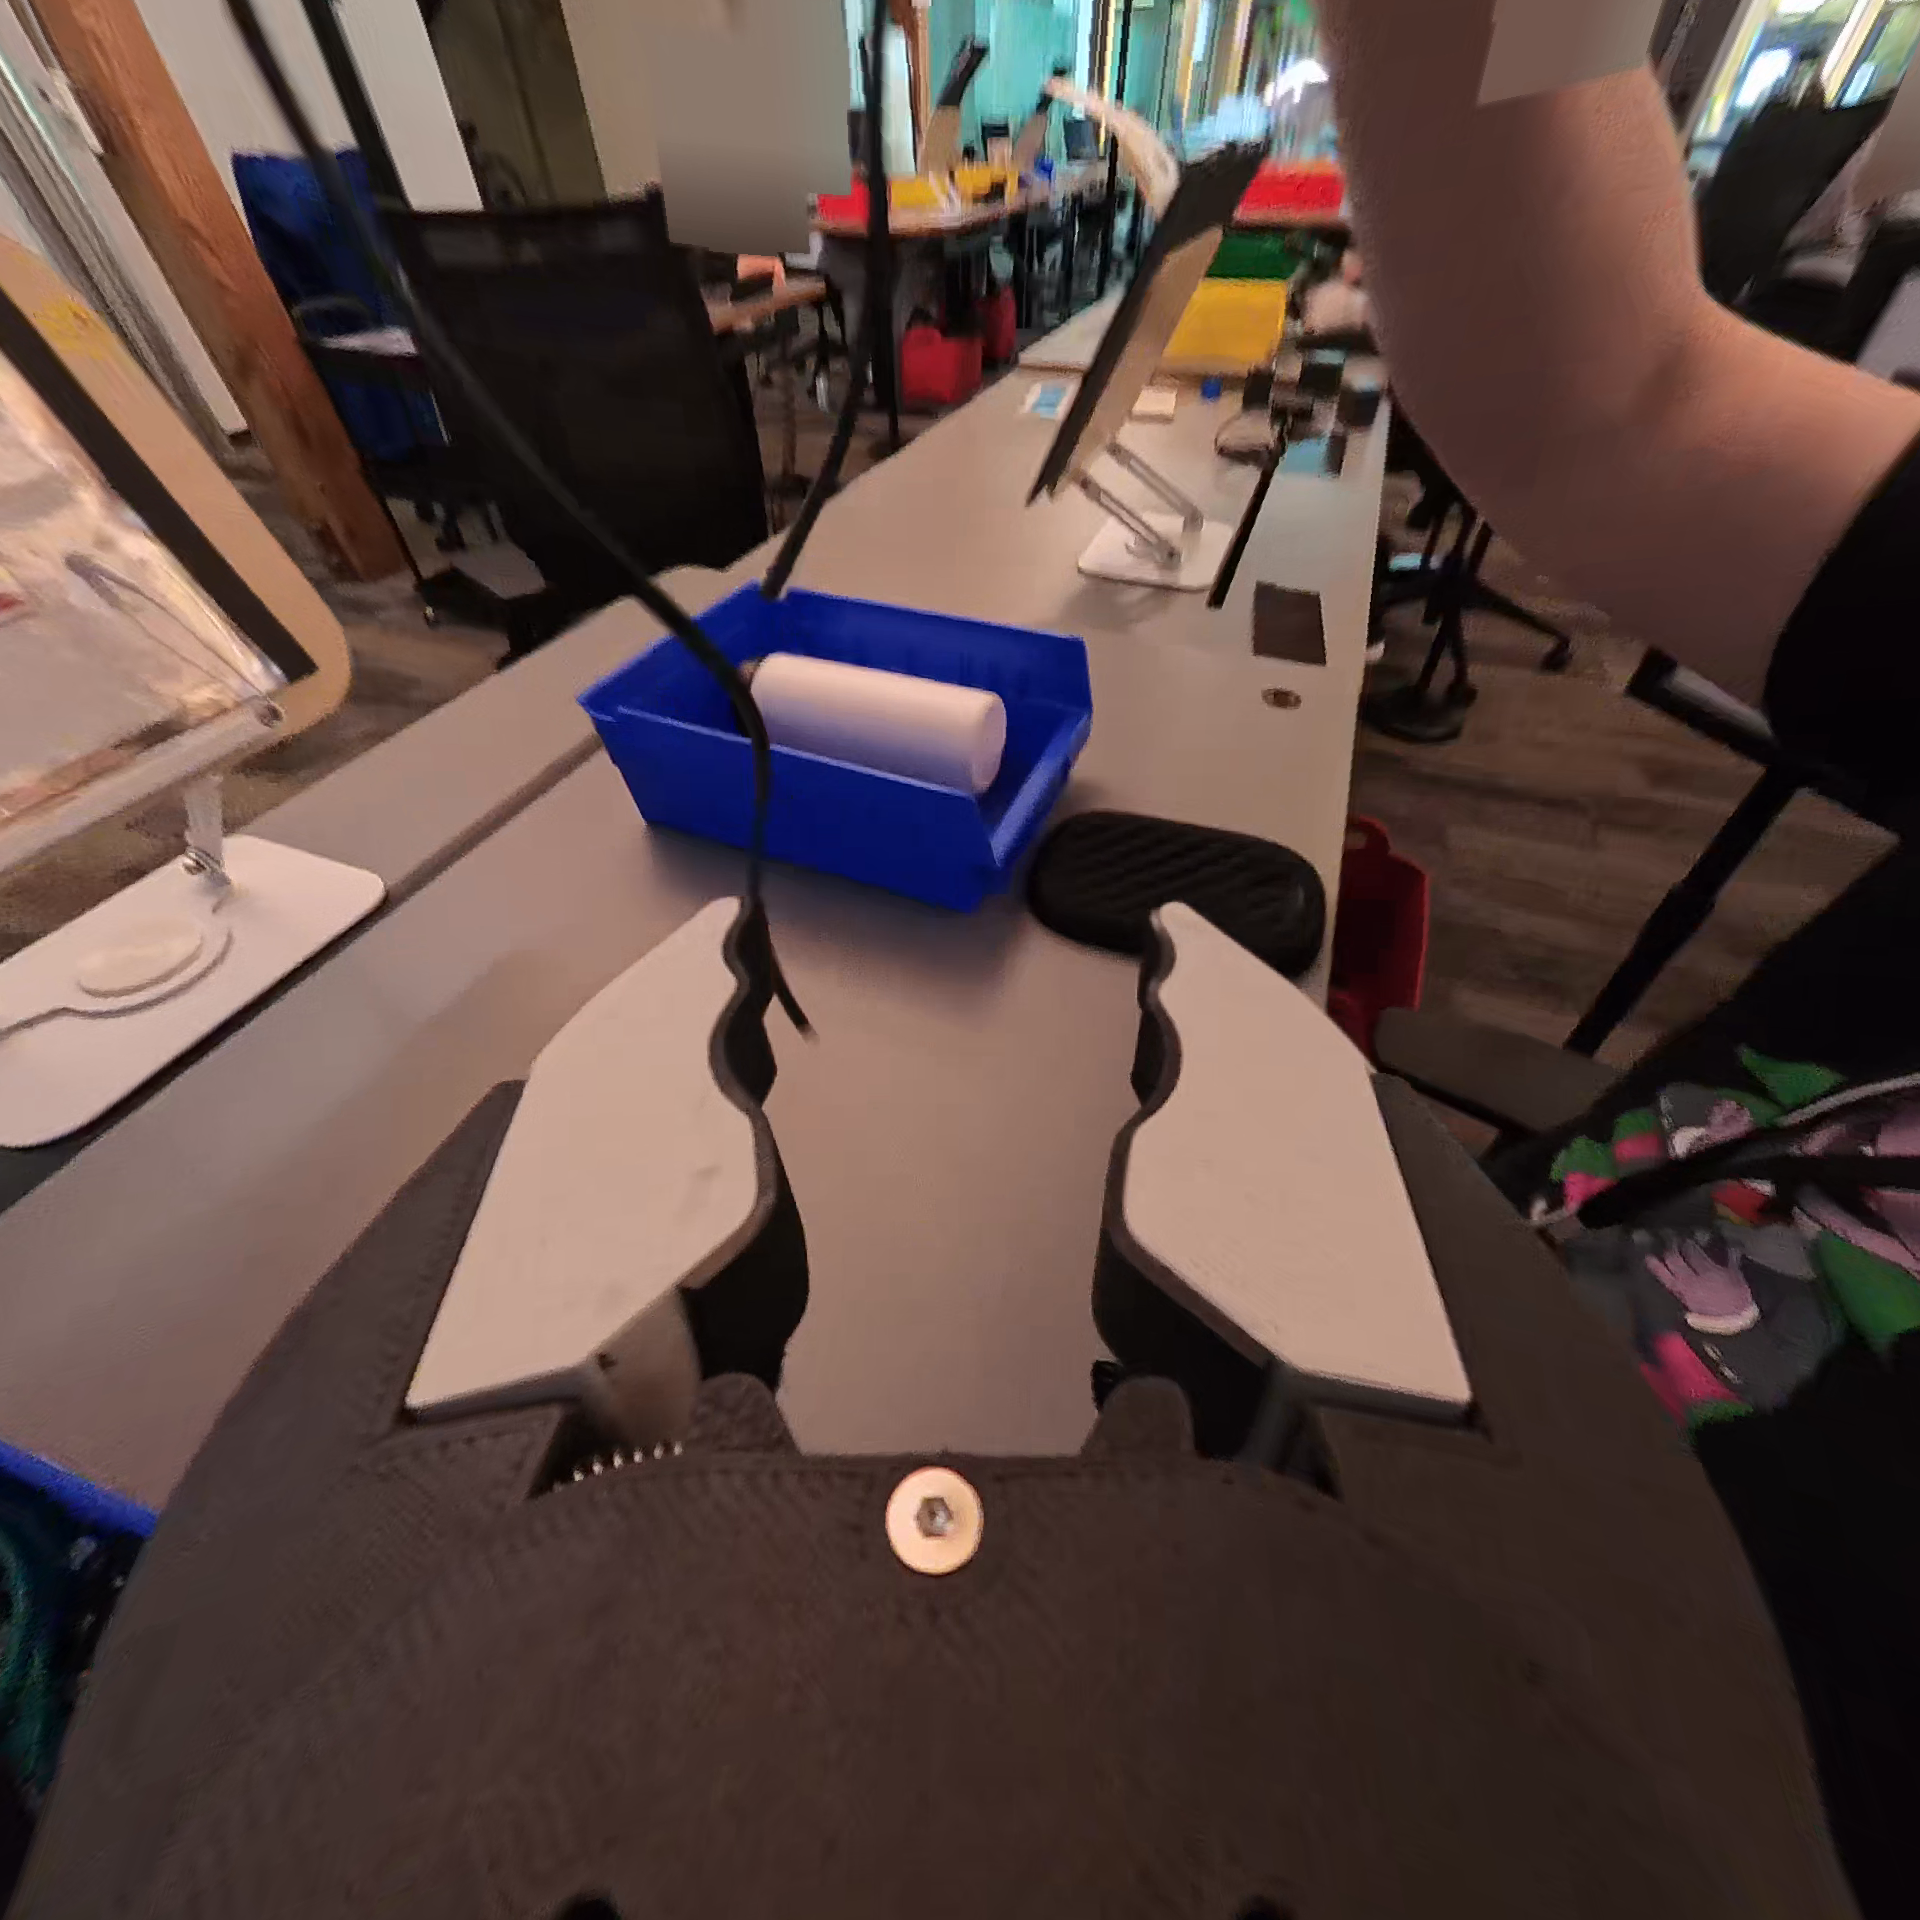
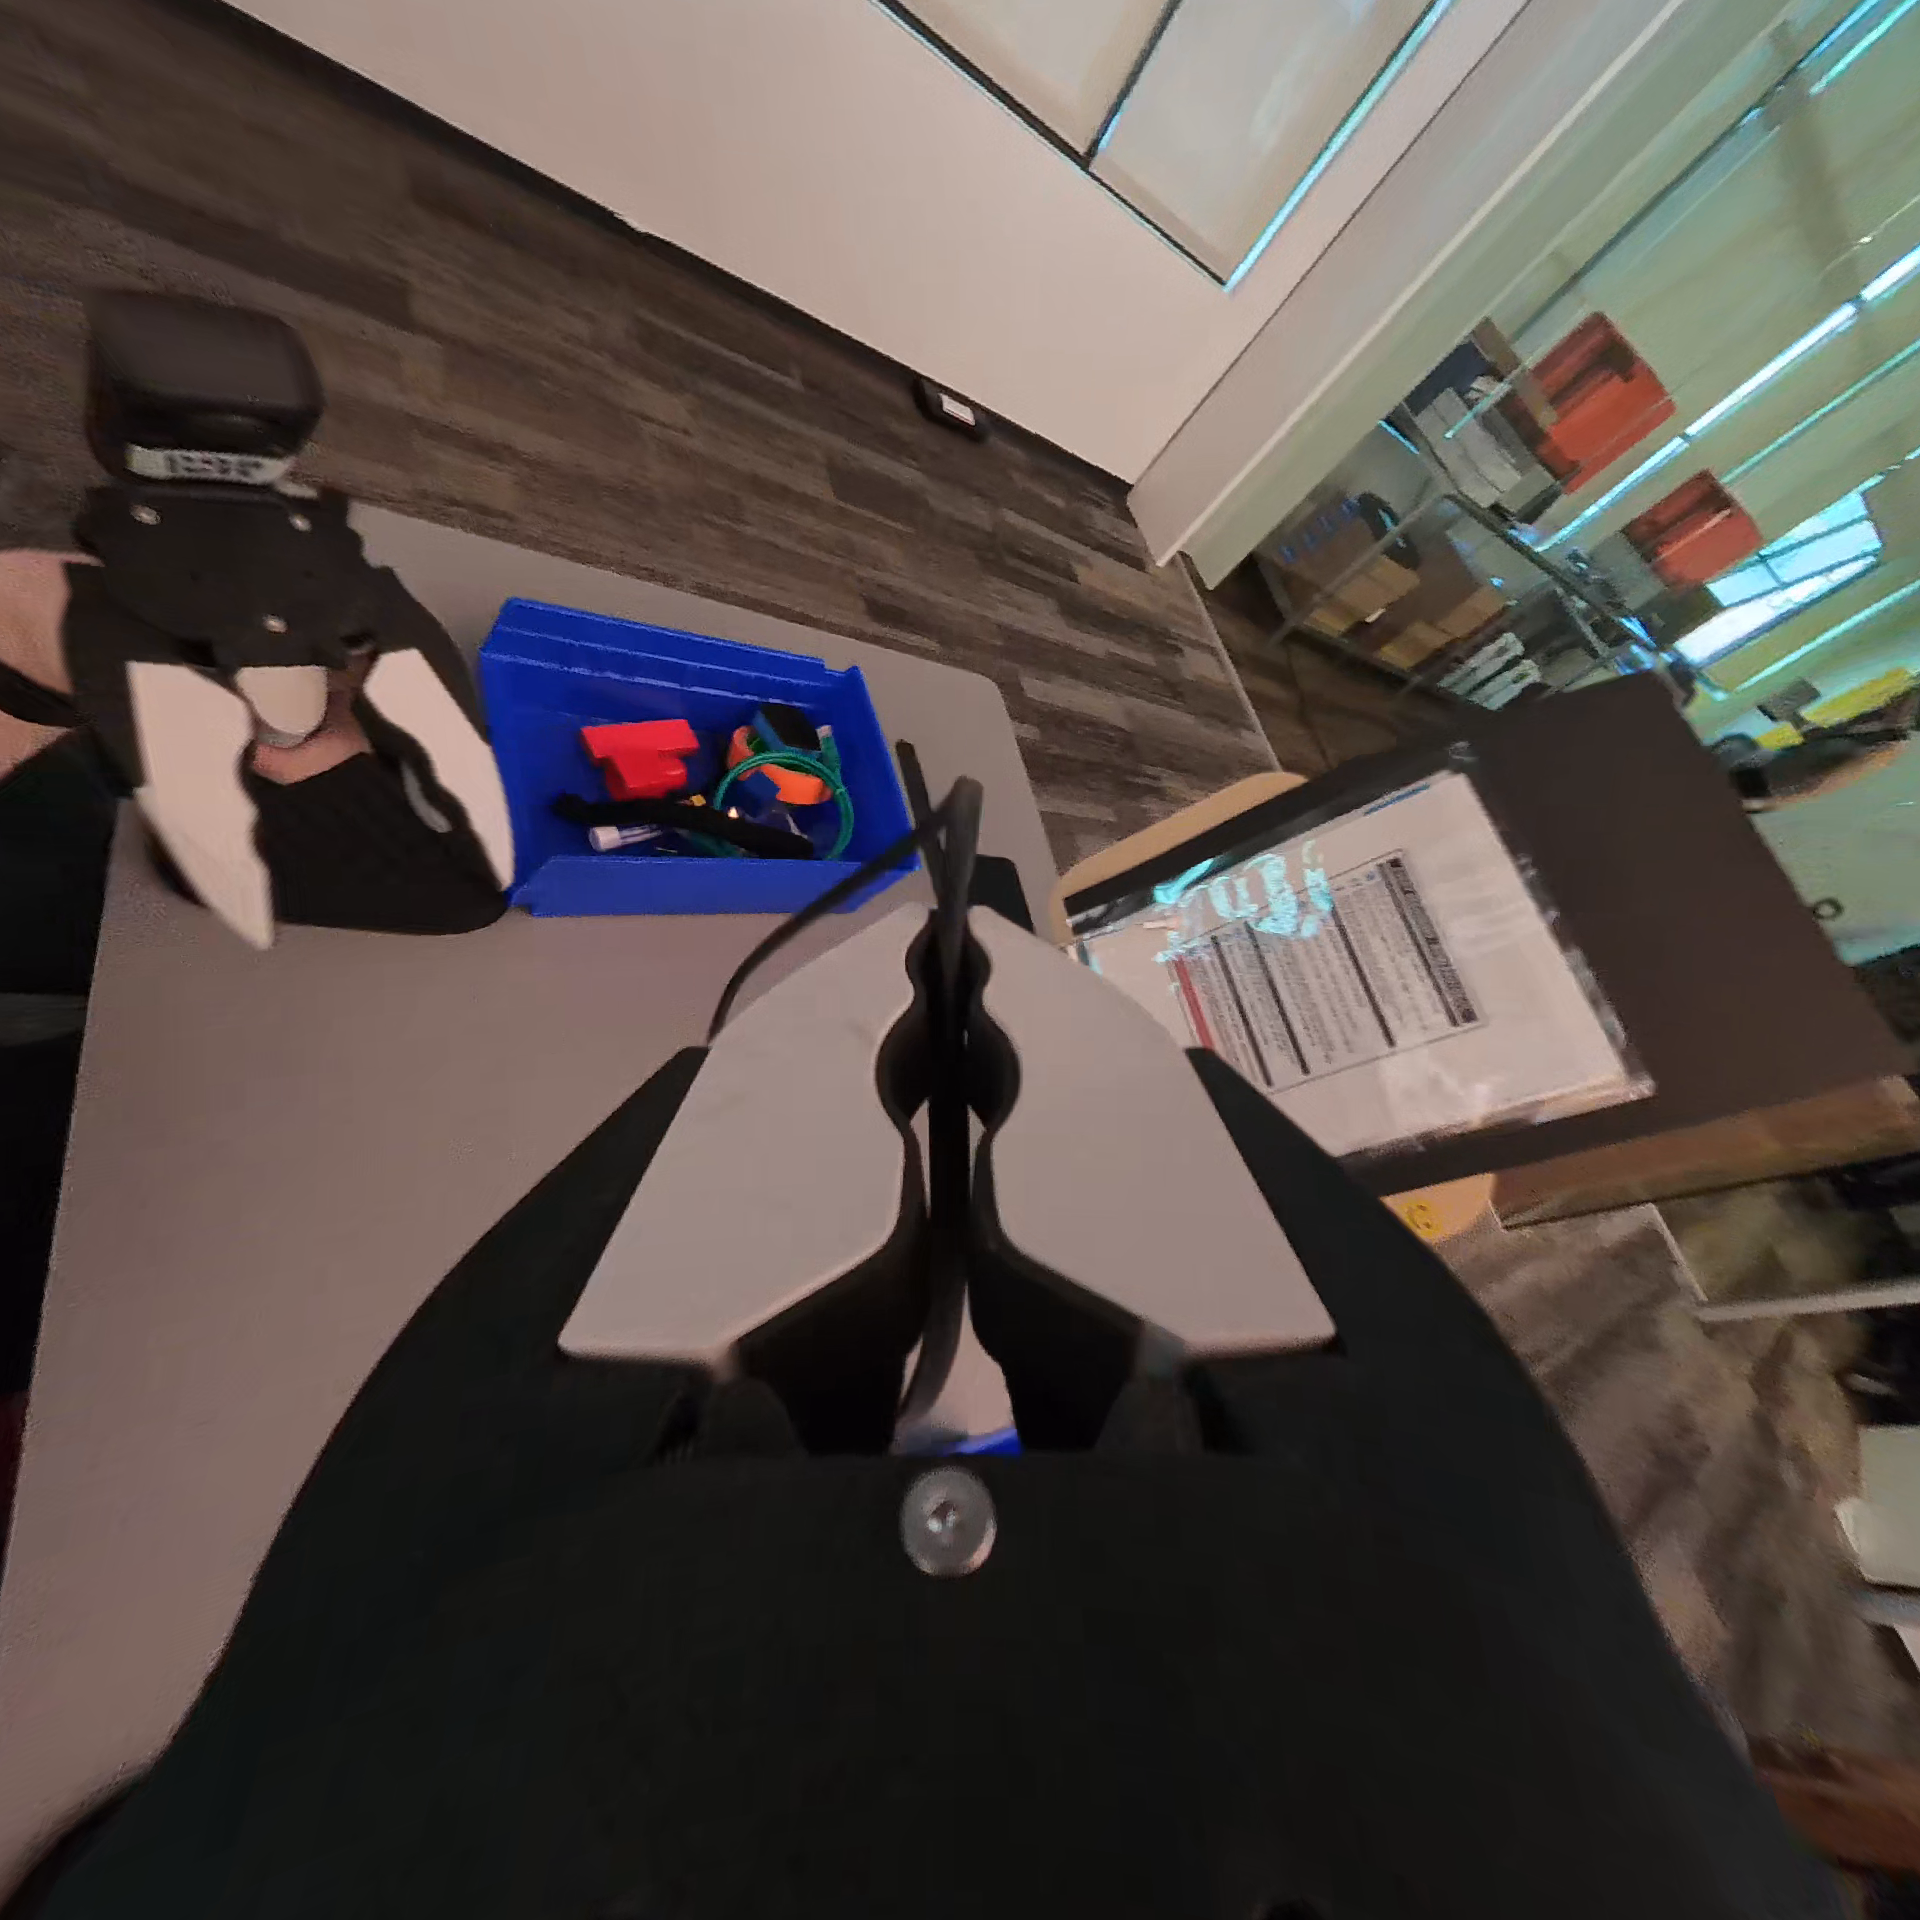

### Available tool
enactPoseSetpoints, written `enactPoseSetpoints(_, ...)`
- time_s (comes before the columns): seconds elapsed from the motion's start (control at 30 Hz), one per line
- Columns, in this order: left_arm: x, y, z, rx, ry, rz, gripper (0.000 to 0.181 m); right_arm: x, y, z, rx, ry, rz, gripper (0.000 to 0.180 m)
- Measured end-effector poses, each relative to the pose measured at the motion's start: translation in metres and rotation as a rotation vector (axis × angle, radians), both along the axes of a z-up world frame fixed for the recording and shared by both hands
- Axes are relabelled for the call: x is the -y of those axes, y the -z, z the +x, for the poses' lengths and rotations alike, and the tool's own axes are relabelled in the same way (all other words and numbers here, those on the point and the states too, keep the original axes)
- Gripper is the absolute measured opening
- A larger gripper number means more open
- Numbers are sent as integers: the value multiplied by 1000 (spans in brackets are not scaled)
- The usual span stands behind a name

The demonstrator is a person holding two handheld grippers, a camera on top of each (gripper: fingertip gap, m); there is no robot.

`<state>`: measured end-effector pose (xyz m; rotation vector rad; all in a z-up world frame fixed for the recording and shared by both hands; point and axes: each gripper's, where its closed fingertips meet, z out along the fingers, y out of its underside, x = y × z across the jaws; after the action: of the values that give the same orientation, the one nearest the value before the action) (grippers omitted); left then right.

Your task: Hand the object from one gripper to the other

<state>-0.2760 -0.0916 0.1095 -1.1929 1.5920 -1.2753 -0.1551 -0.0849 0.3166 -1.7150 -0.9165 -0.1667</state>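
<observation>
A thin black cable (image 1: 758, 810) hangs from above. Its loose end dangles by the inner edge of my left gripper's left finger (image 1: 644, 1091). My left gripper (image 1: 940, 914) is open and holds nothing, hovering over the grey table (image 1: 935, 1195). My right gripper (image 2: 948, 914) is shut on the black cable (image 2: 951, 831), which runs up between its fingers and sticks out past the tips. The open left gripper (image 2: 374, 894) also shows at the left of the right wrist view. The right gripper itself is out of the left wrist view.
A blue bin (image 1: 831, 821) holding a white cylinder (image 1: 883, 717) stands ahead, with a black oval pad (image 1: 1184, 904) to its right. Another blue bin (image 2: 551, 727) holds several small items. A framed sign on a stand (image 1: 135, 644) is at left. A person's arm (image 1: 1558, 364) is at upper right. The grippers' ends are close to 25 centimeters from one another.
</observation>
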Motion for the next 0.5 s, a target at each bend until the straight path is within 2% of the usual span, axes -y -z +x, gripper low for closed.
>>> enactPoseSetpoints(0.07, -16, -11, 6, 49, -40, -67, 61, 8, -17, 2, -15, 59, 1, 0)
enactPoseSetpoints(0.17, 0, -30, 18, 107, -21, -147, 56, 12, -35, 6, -48, 169, 24, 0)
enactPoseSetpoints(0.3, 17, -54, 46, 222, -204, 58, 67, 12, -44, 3, -109, 260, 13, 0)
enactPoseSetpoints(0.37, 31, -68, 62, 275, -266, 189, 67, 9, -44, 1, -123, 302, 10, 0)
enactPoseSetpoints(0.5, 72, -94, 101, 255, -212, 265, 68, 0, -30, -4, -121, 362, -38, 0)
